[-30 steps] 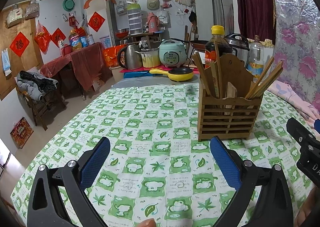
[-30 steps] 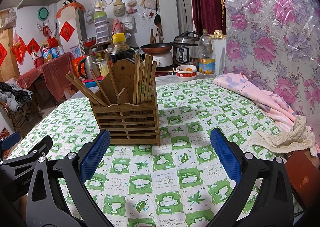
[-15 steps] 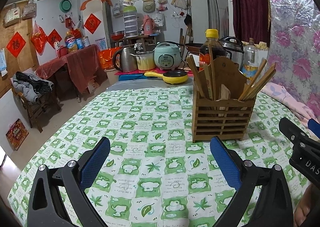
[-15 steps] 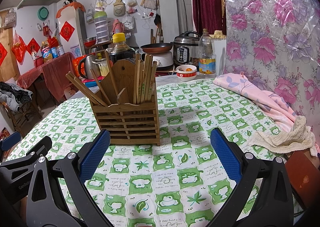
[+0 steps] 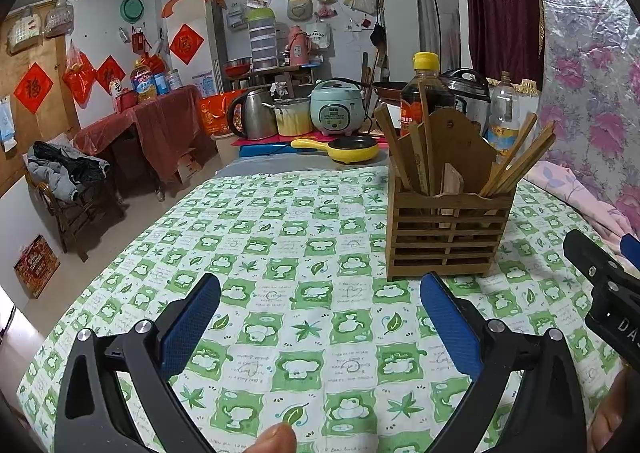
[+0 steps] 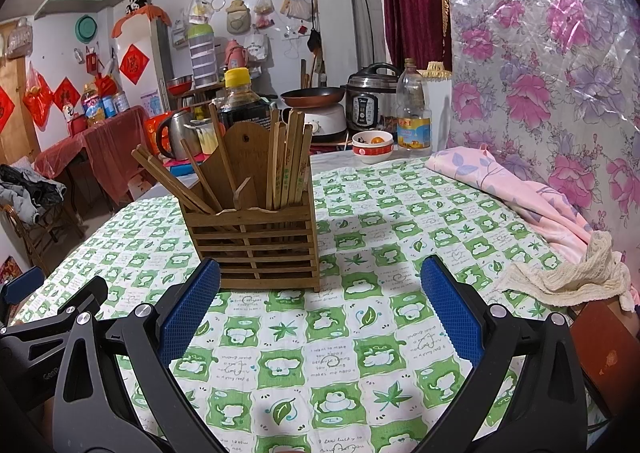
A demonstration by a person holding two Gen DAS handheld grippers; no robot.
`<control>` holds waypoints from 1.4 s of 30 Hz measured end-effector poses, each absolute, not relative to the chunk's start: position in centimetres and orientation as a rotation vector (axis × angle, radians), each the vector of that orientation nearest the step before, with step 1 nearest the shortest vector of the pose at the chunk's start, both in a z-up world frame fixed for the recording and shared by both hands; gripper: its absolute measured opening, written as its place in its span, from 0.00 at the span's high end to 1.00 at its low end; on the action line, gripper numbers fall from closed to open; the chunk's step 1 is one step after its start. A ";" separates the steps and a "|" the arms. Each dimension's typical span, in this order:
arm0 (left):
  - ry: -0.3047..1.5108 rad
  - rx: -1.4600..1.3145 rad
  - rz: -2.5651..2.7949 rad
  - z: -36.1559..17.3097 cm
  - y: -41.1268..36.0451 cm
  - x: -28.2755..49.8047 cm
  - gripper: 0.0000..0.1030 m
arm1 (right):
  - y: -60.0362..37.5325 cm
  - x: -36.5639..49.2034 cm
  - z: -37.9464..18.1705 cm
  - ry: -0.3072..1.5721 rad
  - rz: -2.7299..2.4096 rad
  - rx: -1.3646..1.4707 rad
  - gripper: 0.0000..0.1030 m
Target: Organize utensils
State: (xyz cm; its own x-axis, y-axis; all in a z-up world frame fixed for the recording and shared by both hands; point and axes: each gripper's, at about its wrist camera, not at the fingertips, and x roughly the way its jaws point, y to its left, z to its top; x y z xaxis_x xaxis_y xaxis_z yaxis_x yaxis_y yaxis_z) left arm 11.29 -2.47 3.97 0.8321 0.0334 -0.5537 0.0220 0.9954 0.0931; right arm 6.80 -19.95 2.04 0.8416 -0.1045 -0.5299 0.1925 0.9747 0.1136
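Since a second ago our left gripper (image 5: pixel 320 317) has come nearer the wooden holder (image 5: pixel 444 237), which stands near the bench (image 6: pixel 352 333) middle with chopsticks (image 6: pixel 288 157) inside, while both grippers' fingers stay wide and empty, the right gripper (image 6: pixel 320 303) unmoved.

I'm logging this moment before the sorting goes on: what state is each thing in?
Left claw: open, empty.
Right claw: open, empty.
Wooden holder: upright on the tablecloth.
Chopsticks: standing in the holder, some leaning.
Cream cloth: crumpled at the table's edge.
Pink cloth: rumpled.
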 end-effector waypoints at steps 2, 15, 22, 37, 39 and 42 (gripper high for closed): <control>0.584 0.104 0.008 3.9 -2.6 11.2 0.05 | -20.0 6.8 2.0 0.551 -0.157 0.166 0.06; 0.593 0.106 0.013 3.8 -2.8 11.4 0.05 | -19.8 6.7 2.3 0.552 -0.157 0.166 0.06; 0.598 0.103 0.016 3.7 -2.7 11.4 0.05 | -19.8 6.7 2.3 0.553 -0.158 0.166 0.06; 0.599 0.104 0.016 3.7 -2.8 11.4 0.05 | -19.8 6.7 2.3 0.552 -0.158 0.166 0.06; 0.599 0.105 0.016 3.7 -2.8 11.4 0.05 | -19.8 6.7 2.3 0.552 -0.158 0.167 0.06; 0.599 0.105 0.016 3.7 -2.8 11.4 0.05 | -19.8 6.7 2.3 0.552 -0.158 0.166 0.06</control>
State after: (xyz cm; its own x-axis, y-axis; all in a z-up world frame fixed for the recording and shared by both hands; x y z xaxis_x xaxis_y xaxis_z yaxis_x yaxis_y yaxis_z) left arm 11.43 -2.76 3.70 0.8257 0.0459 -0.5623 0.0149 0.9946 0.1030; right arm 6.71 -19.83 2.31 0.8398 -0.1046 -0.5327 0.1937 0.9744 0.1139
